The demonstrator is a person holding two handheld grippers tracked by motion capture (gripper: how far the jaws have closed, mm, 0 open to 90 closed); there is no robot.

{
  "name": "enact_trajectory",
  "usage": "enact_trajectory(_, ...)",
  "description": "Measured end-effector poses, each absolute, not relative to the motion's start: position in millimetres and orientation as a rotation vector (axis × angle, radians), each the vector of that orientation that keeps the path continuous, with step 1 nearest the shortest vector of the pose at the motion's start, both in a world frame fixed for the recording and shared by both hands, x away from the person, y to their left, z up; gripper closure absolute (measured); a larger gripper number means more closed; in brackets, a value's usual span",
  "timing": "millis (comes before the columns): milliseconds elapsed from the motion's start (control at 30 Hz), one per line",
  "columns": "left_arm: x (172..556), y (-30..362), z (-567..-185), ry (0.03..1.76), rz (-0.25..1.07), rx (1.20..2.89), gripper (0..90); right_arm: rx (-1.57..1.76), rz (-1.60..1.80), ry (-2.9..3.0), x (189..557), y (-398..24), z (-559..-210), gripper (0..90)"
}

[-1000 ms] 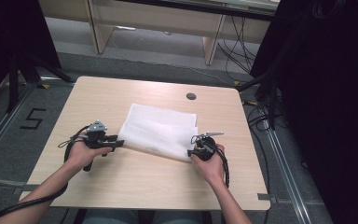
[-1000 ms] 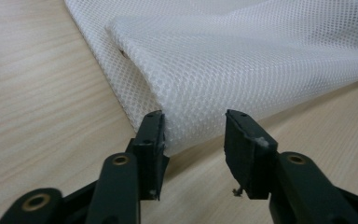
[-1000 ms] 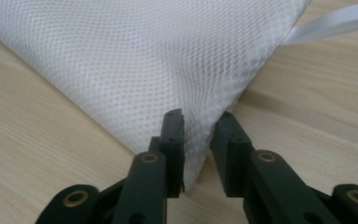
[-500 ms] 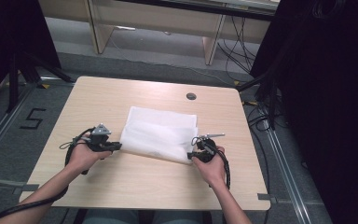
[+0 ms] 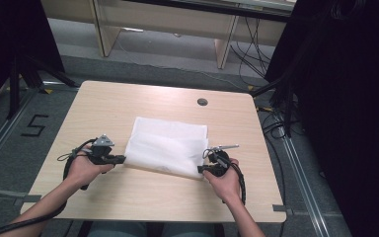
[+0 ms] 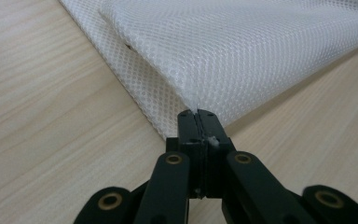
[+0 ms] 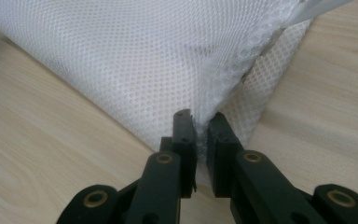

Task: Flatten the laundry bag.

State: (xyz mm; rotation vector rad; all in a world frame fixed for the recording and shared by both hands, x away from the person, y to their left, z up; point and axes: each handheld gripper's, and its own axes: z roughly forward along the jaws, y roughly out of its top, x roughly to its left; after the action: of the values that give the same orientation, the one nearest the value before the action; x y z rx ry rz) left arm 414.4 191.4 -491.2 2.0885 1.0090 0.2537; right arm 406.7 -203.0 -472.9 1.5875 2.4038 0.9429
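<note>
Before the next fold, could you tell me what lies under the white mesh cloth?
Under the white mesh cloth only the wooden table shows around its edges; anything beneath its folded layers is covered.

White mesh cloth [image 6: 242,51], matt wood table [image 5: 128,98]

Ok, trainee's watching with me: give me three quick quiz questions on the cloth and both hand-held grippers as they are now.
1. True or false: the left hand-held gripper is shut on the white mesh cloth.
2. What does the right hand-held gripper pinch? A) a cable B) a cloth corner C) nothing
3. Fill in: the cloth lies on a wooden ____.

Key: 1 true; 2 B; 3 table.
</note>
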Motion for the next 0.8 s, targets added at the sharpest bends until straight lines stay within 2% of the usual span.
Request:
enact_trajectory(533, 396, 198, -489, 1.030, 0.213, 2.135, 88.2, 1.563, 0.937, 2.426, 390, -201, -472, 80.4)
enact_trajectory(633, 393, 199, -488, 1.056, 0.199, 2.117, 84.5, 1.566, 0.911, 2.416, 387, -204, -469, 73.1)
enact_trajectory(700, 392, 201, -483, 1.068, 0.236, 2.085, 81.3, 1.605, 0.934, 2.363, 386, -208, -465, 65.2)
enact_trajectory(800, 392, 204, -470, 1.097, 0.299, 2.003, 76.2, 1.649, 0.907, 2.315, 388, -214, -453, 59.0)
